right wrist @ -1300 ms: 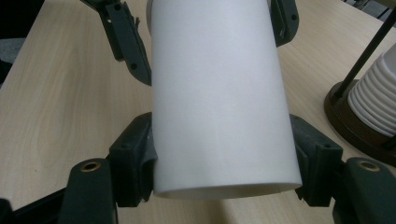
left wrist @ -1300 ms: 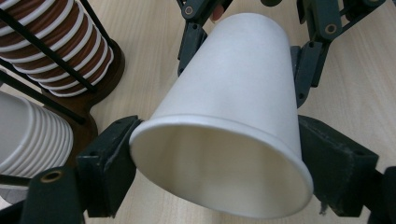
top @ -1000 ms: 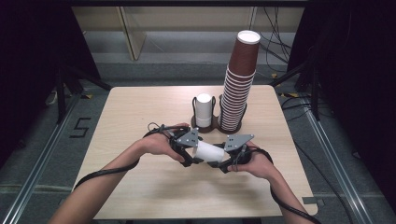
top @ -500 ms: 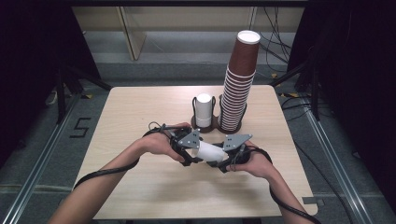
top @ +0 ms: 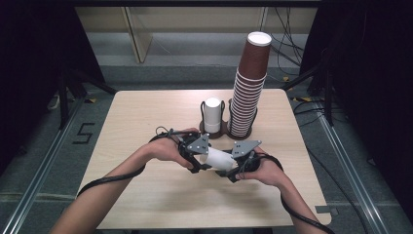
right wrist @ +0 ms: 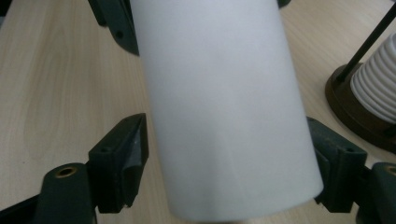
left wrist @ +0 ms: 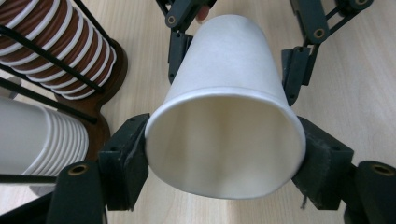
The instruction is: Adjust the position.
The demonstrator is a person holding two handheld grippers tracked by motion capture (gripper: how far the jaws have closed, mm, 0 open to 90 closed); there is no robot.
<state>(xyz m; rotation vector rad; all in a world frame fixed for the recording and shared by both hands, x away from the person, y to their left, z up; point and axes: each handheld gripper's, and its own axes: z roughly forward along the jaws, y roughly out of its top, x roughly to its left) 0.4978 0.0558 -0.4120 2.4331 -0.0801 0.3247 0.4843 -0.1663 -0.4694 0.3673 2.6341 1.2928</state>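
Note:
A white paper cup [top: 219, 158] lies on its side just above the table, between both grippers. My left gripper [top: 203, 162] is shut on it. In the left gripper view both pads press the cup [left wrist: 224, 116] at its open rim, and these jaws have just been closing on it. My right gripper [top: 232, 168] faces it from the other end. Its jaws have just been opening, with the cup's narrow end [right wrist: 224, 107] between them. In the right gripper view its left pad [right wrist: 126, 154] stands off the cup wall, so this gripper is open.
A tall stack of brown cups [top: 248, 92] stands in a dark wire holder behind the grippers. A shorter stack of white cups [top: 212, 114] stands in the holder's left slot. The wooden table [top: 146, 117] spreads left and forward, with a drop on every side.

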